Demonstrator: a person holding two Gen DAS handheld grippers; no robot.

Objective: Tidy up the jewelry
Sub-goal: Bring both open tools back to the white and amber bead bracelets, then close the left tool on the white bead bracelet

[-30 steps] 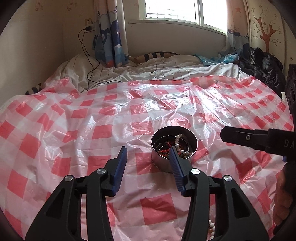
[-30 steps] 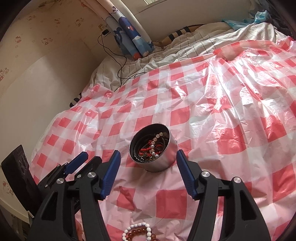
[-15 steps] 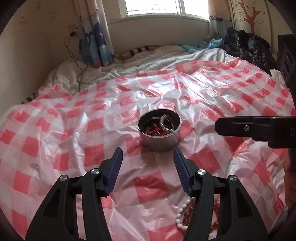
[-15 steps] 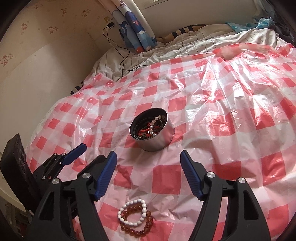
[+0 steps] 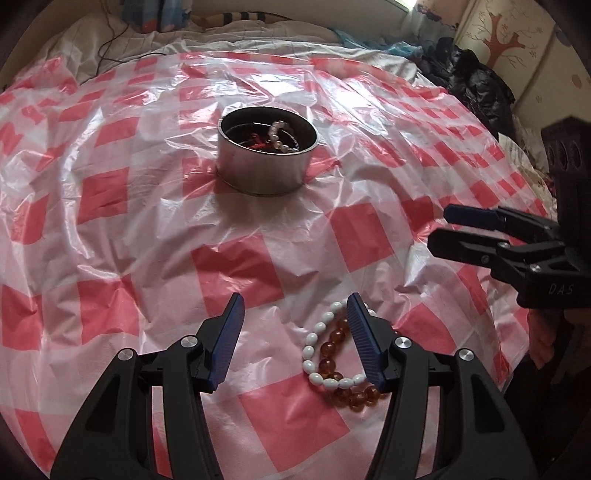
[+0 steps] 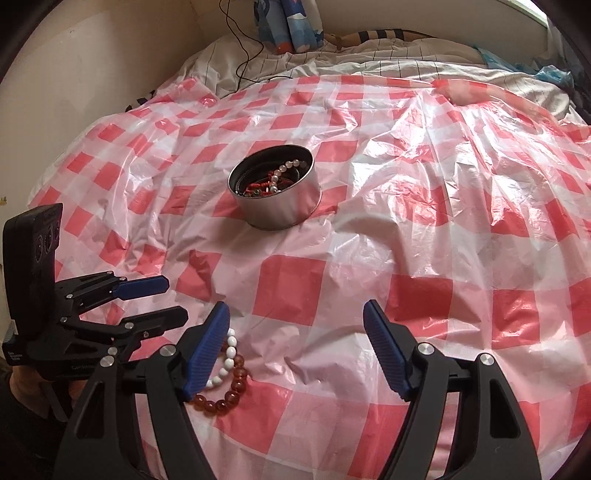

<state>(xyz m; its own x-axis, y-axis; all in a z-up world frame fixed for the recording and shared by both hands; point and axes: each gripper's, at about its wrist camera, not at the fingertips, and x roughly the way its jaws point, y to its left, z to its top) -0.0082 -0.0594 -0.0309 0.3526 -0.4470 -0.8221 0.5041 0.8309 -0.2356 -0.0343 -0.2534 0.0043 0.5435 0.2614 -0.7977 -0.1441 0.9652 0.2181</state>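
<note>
Near the front edge of the bed [image 6: 369, 59], just ahead of both tools, two bracelets lie overlapped on the sheet: a white bead bracelet [image 5: 325, 363] and an amber bead bracelet [image 5: 341, 387]. Judged handling: light, limp loops on cord, with hard, smooth, rounded beads — likely to roll or slip out of a shallow pinch, not fragile. Best hold is probably across a short run of beads on the free outer arc of one loop, so the other is not dragged along; where they cross, a pinch could lift both. Left hand-held gripper [image 5: 295, 339] has its jaws apart, its right finger over the bracelets' edge, nothing held. Right hand-held gripper [image 6: 297, 349] is also spread wide and empty, bracelets beside its left finger. Farther back, well apart from the bracelets, stands a round metal tin [image 6: 275, 192] already holding a pearl strand and red pieces — the likely destination. Surface: thin red-and-white checked plastic sheet [image 5: 229, 266], wrinkled and glossy over soft bedding; it may ruck or get caught between the pads. Room: striped bedding, a curtain [image 6: 286, 22] and a black cable [image 6: 243, 55] at the far wall.
</note>
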